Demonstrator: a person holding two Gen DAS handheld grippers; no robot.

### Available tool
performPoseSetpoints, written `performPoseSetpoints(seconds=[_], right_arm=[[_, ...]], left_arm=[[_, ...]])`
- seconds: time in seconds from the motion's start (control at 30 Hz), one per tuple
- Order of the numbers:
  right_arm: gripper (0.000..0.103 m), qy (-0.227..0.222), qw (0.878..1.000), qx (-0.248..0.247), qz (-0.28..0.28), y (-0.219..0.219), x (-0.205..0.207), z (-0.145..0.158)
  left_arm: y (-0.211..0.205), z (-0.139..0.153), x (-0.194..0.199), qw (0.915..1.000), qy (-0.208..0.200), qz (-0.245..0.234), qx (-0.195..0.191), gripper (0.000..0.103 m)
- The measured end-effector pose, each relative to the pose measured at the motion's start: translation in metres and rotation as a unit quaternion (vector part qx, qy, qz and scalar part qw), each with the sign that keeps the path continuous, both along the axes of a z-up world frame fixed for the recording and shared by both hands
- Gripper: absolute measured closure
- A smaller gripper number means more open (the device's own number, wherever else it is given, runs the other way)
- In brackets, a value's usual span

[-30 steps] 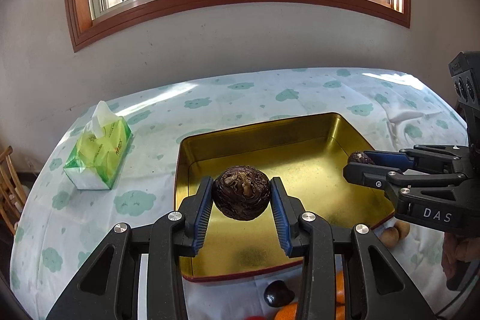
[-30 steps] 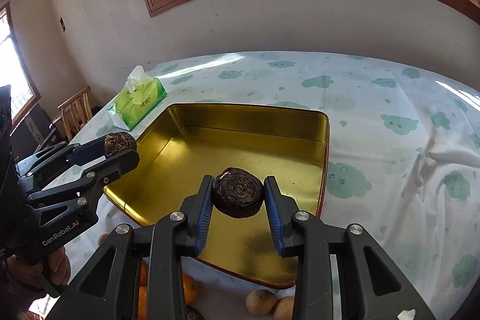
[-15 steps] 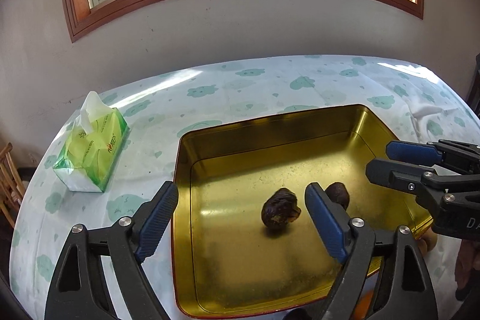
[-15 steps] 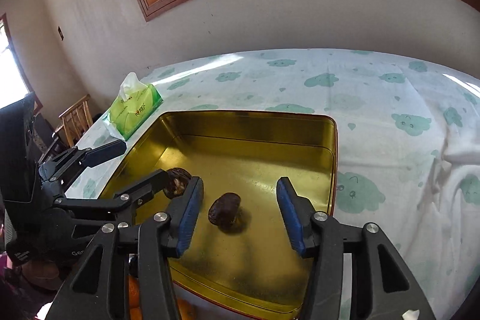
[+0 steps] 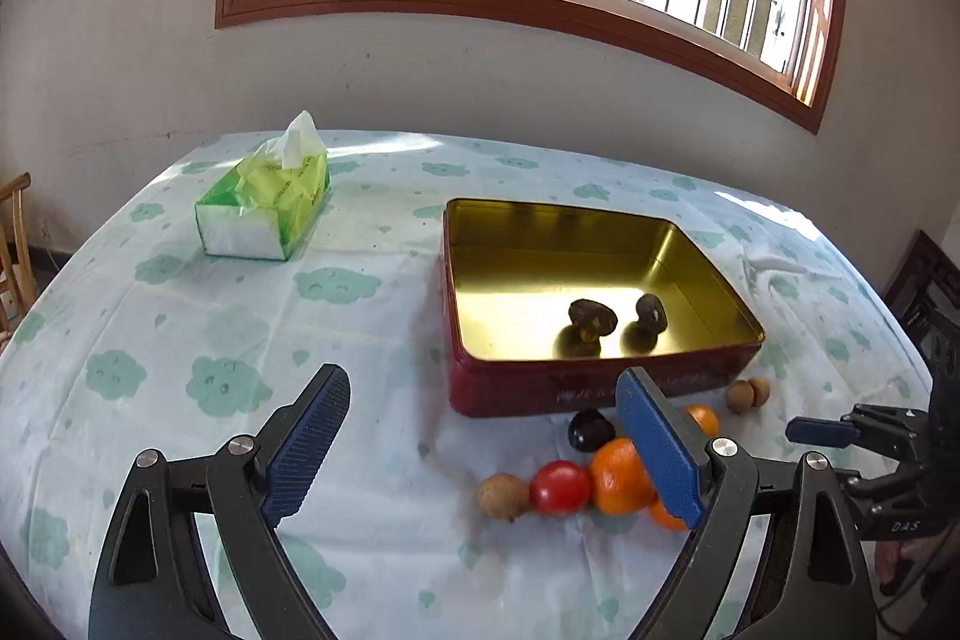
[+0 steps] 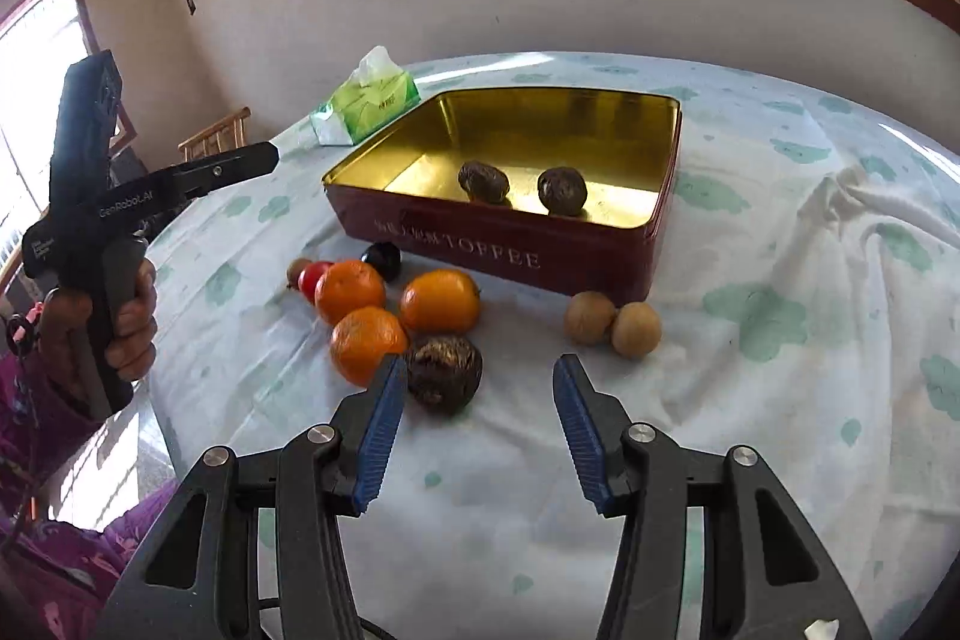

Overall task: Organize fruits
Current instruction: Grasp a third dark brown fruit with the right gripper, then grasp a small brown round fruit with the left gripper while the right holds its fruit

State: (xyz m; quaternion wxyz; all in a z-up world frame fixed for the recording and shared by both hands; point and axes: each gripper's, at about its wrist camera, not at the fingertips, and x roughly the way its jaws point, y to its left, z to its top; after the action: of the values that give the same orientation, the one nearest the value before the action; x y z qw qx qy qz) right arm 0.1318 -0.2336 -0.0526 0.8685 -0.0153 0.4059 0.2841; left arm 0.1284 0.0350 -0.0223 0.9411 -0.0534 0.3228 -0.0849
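A red tin with a gold inside (image 5: 600,391) (image 6: 516,253) stands on the table and holds two dark brown wrinkled fruits (image 5: 593,317) (image 5: 652,311) (image 6: 483,182) (image 6: 562,190). In front of it lie three oranges (image 6: 350,290) (image 6: 440,300) (image 6: 367,343), a red tomato (image 5: 559,487), a dark plum (image 6: 382,259), a third dark brown fruit (image 6: 444,372) and brown longans (image 6: 613,327). My left gripper (image 5: 483,445) is open and empty, back from the tin. My right gripper (image 6: 477,427) is open and empty, just behind the third dark brown fruit.
A green tissue pack (image 5: 264,199) (image 6: 366,106) sits at the back left of the table. The tablecloth (image 6: 840,232) is white with green clouds and rumpled at the right. A wooden chair (image 6: 216,139) stands beyond the table's left edge.
Both grippers let go of the dark brown fruits, which now lie in the tin. Both grippers have drawn back from the tin to the near side, over the loose fruit.
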Motion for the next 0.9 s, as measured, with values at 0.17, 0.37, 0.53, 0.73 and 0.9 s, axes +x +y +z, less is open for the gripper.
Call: performPoseSetpoints(seconds=[0.17, 0.37, 0.53, 0.73, 0.9], right_arm=[[0.057, -0.001, 0.999, -0.029, 0.022, 0.019, 0.0, -0.01], [0.066, 0.018, 0.997, -0.062, 0.05, 0.037, 0.018, -0.026], [0.069, 0.011, 0.999, -0.047, 0.026, 0.022, 0.016, -0.023], [0.069, -0.01, 0.996, -0.017, -0.089, -0.032, 0.017, -0.016], [0.069, 0.026, 0.995, 0.007, -0.099, -0.042, 0.025, -0.025]], left_arm=[[0.01, -0.018, -0.047, 0.9998, 0.018, -0.001, 0.004, 0.013], [0.013, -0.024, -0.064, 0.9988, 0.023, -0.043, 0.0, 0.013], [0.004, -0.027, -0.05, 0.9951, 0.018, -0.095, 0.023, 0.013], [0.001, -0.038, -0.002, 0.9758, 0.057, -0.209, 0.027, 0.018], [-0.005, -0.046, 0.032, 0.9444, 0.092, -0.311, 0.054, 0.039]])
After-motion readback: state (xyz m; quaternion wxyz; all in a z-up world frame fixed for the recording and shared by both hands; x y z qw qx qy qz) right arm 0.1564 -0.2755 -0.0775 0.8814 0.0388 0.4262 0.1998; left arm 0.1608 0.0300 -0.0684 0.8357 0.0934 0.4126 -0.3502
